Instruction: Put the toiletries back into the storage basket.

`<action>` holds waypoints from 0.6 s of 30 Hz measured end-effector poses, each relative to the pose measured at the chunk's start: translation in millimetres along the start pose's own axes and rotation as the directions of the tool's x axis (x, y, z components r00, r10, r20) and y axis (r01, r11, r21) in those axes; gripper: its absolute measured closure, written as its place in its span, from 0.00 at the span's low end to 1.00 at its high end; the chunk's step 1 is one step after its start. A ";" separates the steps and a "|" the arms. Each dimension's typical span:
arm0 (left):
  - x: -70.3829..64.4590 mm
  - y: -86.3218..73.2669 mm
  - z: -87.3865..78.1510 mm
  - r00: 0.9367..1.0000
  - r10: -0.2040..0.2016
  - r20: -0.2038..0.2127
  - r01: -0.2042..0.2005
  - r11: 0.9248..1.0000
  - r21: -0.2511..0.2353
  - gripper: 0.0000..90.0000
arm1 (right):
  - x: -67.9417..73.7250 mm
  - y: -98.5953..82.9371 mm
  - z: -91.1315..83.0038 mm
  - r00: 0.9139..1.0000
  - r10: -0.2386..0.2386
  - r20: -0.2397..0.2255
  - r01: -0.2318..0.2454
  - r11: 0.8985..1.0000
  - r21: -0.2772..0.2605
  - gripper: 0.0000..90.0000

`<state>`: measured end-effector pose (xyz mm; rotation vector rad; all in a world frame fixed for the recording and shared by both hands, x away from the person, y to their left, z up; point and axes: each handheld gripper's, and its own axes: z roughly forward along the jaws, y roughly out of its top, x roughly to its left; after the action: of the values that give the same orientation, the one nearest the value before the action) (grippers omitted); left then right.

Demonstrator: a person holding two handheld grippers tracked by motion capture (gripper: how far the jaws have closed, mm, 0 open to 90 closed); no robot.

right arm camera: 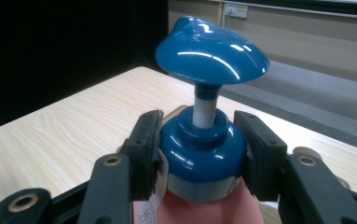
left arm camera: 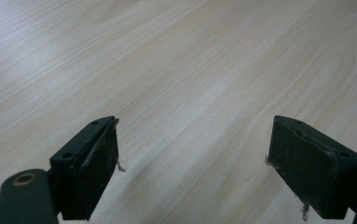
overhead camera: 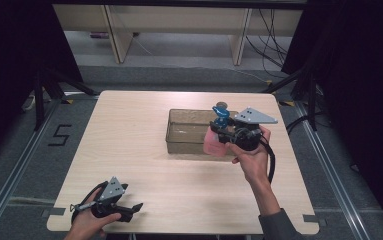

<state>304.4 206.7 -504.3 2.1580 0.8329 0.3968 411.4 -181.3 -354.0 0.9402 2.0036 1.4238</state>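
Pump bottle (right arm camera: 203,158) sits clamped between the 2 jaws of the right gripper (overhead camera: 227,134), its blue collar pinched, beside the clear tub (overhead camera: 189,131). Left gripper (left arm camera: 192,163) rests spread apart, well away.

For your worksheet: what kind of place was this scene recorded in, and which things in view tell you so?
Probably a lab or recording studio: black curtains flank a bare wooden table, floor rails run beside it, and loose cables trail behind.
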 end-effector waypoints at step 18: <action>0.0 -0.1 0.4 1.000 0.003 0.002 -0.003 1.000 -0.002 0.17 | -34.3 -2.6 6.4 0.994 0.064 0.086 -0.065 0.998 0.011 0.59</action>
<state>304.6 206.5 -504.7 2.1574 0.8277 0.3973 437.2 -204.5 -358.2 1.0625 1.9394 1.3812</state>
